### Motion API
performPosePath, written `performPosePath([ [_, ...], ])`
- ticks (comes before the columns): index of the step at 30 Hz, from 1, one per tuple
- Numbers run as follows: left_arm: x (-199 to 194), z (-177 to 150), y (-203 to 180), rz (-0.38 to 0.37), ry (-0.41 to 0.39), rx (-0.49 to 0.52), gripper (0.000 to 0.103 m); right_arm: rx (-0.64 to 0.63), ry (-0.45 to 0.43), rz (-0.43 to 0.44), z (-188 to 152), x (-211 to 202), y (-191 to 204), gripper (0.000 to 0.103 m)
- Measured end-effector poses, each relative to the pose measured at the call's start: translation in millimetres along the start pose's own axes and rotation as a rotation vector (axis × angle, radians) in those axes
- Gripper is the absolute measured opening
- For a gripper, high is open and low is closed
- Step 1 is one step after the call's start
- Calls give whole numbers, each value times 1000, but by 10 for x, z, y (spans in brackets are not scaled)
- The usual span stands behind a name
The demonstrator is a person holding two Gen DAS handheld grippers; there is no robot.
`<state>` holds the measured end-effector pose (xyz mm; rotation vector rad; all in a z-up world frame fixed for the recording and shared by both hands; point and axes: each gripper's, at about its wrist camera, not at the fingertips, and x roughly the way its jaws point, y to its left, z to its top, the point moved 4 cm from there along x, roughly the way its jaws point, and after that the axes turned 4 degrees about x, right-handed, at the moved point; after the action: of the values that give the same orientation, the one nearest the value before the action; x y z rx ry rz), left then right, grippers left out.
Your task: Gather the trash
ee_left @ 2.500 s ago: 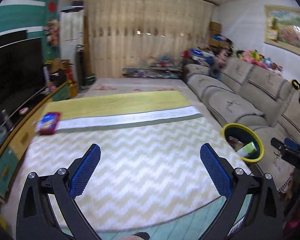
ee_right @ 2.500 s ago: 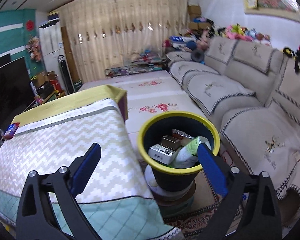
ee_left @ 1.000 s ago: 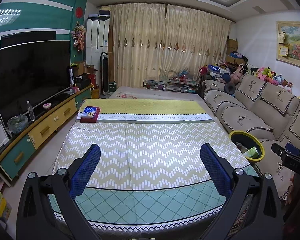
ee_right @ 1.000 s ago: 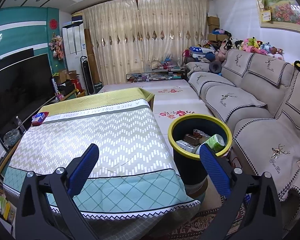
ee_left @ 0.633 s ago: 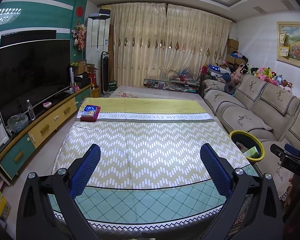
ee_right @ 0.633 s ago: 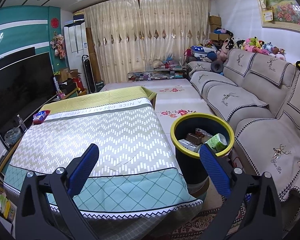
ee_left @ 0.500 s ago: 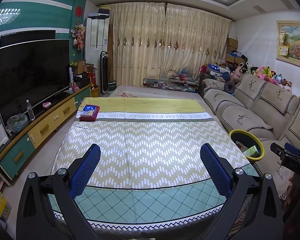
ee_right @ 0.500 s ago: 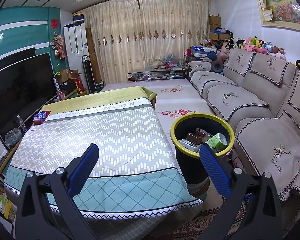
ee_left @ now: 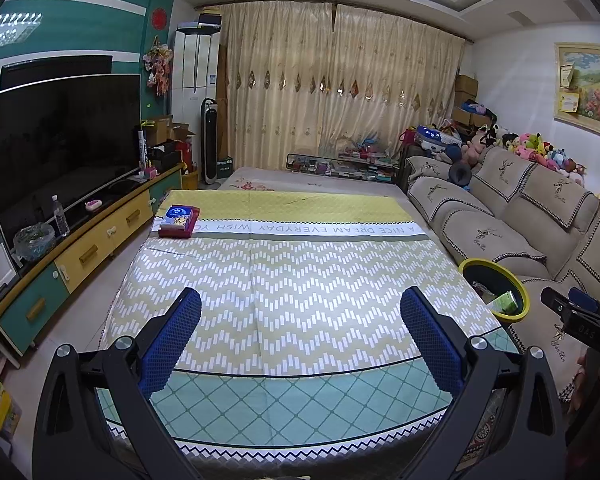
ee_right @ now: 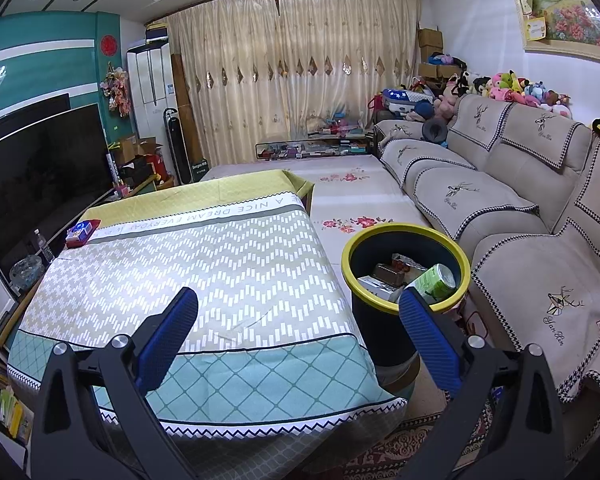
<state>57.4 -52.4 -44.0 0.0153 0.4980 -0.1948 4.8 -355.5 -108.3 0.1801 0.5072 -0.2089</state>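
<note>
A dark trash bin with a yellow rim [ee_right: 405,240] stands on the floor between the table and the sofa; it also shows in the left wrist view [ee_left: 494,269]. It holds a green can [ee_right: 434,282], small boxes and wrappers. My left gripper [ee_left: 300,316] is open and empty, held back from the table's near edge. My right gripper [ee_right: 298,314] is open and empty, near the table's front right corner, with the bin just past its right finger. A red and blue packet [ee_left: 179,221] lies at the table's far left corner, also in the right wrist view [ee_right: 82,232].
The table wears a chevron cloth [ee_left: 284,280] with a teal border. A beige sofa [ee_right: 520,216] runs along the right. A TV [ee_left: 56,140] on a low cabinet [ee_left: 80,248] lines the left wall. Curtains and clutter fill the back.
Both grippers have pulled back and up from the table and bin since 2.5 s ago, widening the view. Over the last second they barely move. Both stay open.
</note>
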Motion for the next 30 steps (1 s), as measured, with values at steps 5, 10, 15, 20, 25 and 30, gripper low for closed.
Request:
performPosePath([
  [5, 17, -12, 5, -2, 4, 0, 98, 2, 4, 2, -9, 7, 2, 96],
  [10, 41, -30, 5, -3, 9, 1, 98, 3, 5, 1, -1, 11, -2, 96],
  [15, 54, -35, -2, -3, 13, 0, 98, -3, 9, 5, -13, 20, 2, 96],
  [20, 63, -41, -2, -3, 14, 0, 98, -5, 12, 5, -20, 31, 7, 96],
  [25, 87, -50, 2, -1, 19, 0, 98, -5, 12, 4, -17, 33, 12, 96],
  [30, 110, -56, -10, 4, 23, 4, 98, -6, 17, 4, -38, 45, 14, 96],
])
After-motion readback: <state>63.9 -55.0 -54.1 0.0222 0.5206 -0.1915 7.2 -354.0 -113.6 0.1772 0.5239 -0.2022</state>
